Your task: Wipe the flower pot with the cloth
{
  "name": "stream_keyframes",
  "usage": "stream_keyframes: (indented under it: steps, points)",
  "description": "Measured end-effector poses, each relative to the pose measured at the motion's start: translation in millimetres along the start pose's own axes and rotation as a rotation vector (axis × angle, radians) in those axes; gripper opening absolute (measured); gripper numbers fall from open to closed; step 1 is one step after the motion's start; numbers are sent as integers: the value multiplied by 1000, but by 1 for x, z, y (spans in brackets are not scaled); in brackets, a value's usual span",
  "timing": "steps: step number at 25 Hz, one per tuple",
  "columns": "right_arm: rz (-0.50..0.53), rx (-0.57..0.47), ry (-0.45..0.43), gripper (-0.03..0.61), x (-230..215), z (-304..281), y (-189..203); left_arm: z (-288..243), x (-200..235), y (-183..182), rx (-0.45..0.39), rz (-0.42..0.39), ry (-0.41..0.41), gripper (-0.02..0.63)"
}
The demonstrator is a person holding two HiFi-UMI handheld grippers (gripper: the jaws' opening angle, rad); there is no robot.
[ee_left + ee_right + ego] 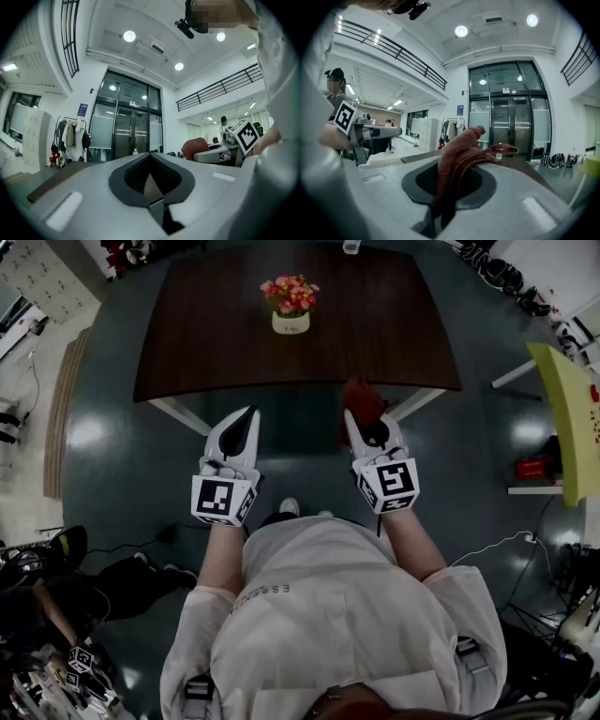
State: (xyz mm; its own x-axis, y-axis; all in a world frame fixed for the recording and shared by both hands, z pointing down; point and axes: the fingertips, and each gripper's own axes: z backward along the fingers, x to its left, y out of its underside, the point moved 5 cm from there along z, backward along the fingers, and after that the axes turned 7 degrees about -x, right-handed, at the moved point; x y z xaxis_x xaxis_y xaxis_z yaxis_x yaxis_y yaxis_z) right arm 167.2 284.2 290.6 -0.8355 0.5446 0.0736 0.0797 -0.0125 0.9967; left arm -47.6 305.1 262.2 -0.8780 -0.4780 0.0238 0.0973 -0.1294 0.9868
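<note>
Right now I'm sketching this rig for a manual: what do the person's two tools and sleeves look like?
The left tool and right tool match: white tapering shells, black inside, with a dark textured lining round the jaws. Each carries a marker cube, left cube and right cube, white with black square patterns. The person wears a white short-sleeved shirt.

A dark brown rectangular wooden table (394,334) stands on a glossy grey floor (122,456). A small clear bottle (352,247) sits at the table's far edge. A yellow-green plastic chair (569,418) stands well right of the table. Beyond the table rise black-framed glass doors (126,133), with a rack of hanging coats (70,133) to their left.
</note>
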Motion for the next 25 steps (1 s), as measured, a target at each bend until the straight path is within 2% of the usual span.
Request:
stream_keyframes:
  steps: [17, 25]
  points:
    - [-40, 20, 16, 49, -3, -6, 4, -5, 7, 7, 20, 37, 8, 15]
    - [-81, 50, 42, 49, 14, -37, 18, -1, 50, 30, 63, 63, 6, 15]
